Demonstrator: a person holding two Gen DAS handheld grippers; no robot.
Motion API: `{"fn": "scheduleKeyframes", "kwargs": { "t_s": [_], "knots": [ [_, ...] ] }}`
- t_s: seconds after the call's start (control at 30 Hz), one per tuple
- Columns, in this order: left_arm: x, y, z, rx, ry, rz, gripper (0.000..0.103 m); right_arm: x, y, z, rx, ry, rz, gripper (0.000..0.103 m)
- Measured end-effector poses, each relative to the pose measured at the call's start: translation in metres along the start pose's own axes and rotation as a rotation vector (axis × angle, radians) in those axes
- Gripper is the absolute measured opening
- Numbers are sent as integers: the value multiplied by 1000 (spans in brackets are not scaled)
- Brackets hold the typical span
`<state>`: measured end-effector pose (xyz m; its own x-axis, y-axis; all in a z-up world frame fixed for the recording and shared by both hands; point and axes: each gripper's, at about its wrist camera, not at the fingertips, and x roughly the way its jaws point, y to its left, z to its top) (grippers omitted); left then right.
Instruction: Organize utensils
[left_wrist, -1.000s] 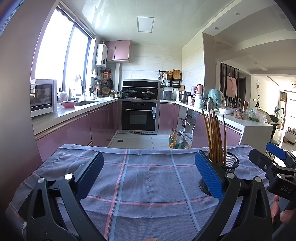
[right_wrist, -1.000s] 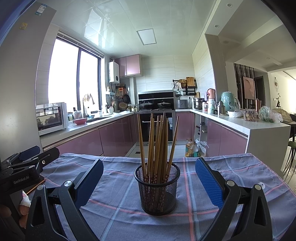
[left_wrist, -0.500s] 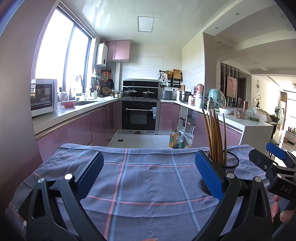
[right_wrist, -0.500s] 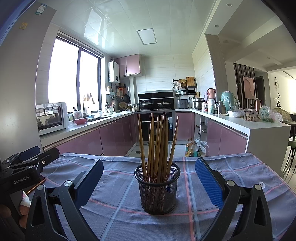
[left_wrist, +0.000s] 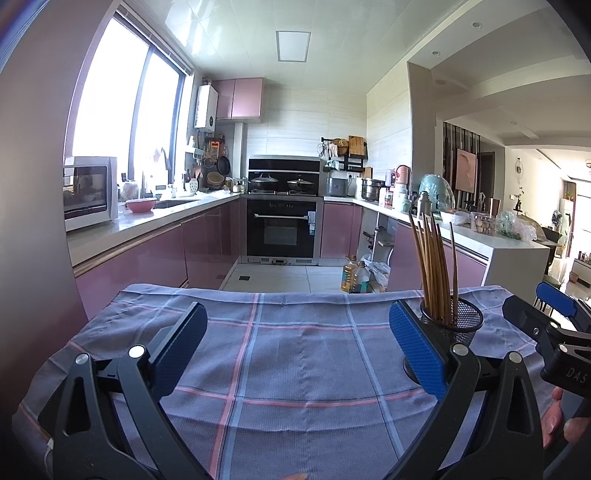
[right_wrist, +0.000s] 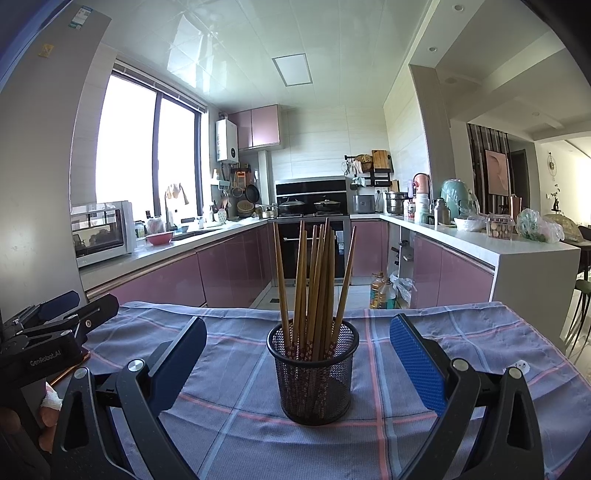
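A black mesh cup stands upright on the checked cloth, holding several brown chopsticks. My right gripper is open, its blue pads on either side of the cup without touching it. In the left wrist view the same cup and chopsticks sit at the right, partly behind a blue pad. My left gripper is open over bare cloth, holding nothing. Each gripper shows at the edge of the other's view.
The table's far edge drops to a tiled kitchen floor. Oil bottles stand on the floor beyond. Pink cabinets, an oven and a white counter lie farther back. A person's hand holds the right gripper's handle.
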<state>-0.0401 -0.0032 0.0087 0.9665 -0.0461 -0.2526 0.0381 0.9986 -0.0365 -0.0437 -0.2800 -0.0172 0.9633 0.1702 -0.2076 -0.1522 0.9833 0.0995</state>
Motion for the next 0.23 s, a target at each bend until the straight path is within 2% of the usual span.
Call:
{"fn": "scheduleKeyframes", "kwargs": {
  "t_s": [0.1, 0.17, 0.23],
  "knots": [
    [9, 4, -2, -1, 55, 1, 97, 6, -11, -1, -7, 39, -25, 96],
    [21, 8, -5, 5, 116, 10, 97, 19, -29, -4, 3, 129, -59, 96],
    [33, 15, -10, -2, 173, 20, 97, 38, -52, -11, 1, 237, -138, 96]
  ]
}}
